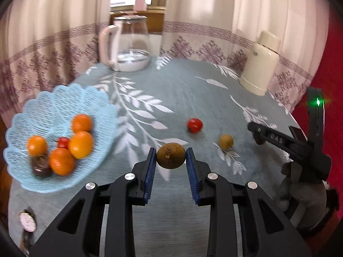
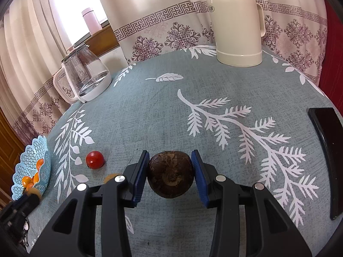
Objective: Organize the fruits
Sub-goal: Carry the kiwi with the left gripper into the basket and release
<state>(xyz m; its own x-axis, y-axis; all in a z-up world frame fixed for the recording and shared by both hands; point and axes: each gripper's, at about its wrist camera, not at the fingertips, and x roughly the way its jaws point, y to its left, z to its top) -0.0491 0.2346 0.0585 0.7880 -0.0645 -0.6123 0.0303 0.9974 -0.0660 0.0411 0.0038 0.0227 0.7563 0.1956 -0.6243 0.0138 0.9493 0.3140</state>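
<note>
My left gripper (image 1: 170, 156) is shut on a brown fuzzy kiwi (image 1: 170, 153), held over the cloth to the right of the blue lattice basket (image 1: 53, 98). In the basket lie several oranges (image 1: 81, 143), a small red fruit (image 1: 63, 142) and a dark brown fruit (image 1: 40, 167). My right gripper (image 2: 170, 162) is shut on a dark brown round fruit (image 2: 169, 175). On the cloth lie a red tomato (image 1: 194, 125) (image 2: 95, 159) and a small tan fruit (image 1: 225, 141), which the right wrist view half hides behind a finger.
A glass kettle (image 1: 130, 45) (image 2: 85, 75) and a cream thermos (image 1: 260, 62) (image 2: 235, 25) stand at the table's far edge before curtains. A black phone (image 2: 328, 156) lies at the right edge. A wristwatch (image 1: 27, 221) lies near left. A gloved hand (image 1: 304, 194) holds the right gripper.
</note>
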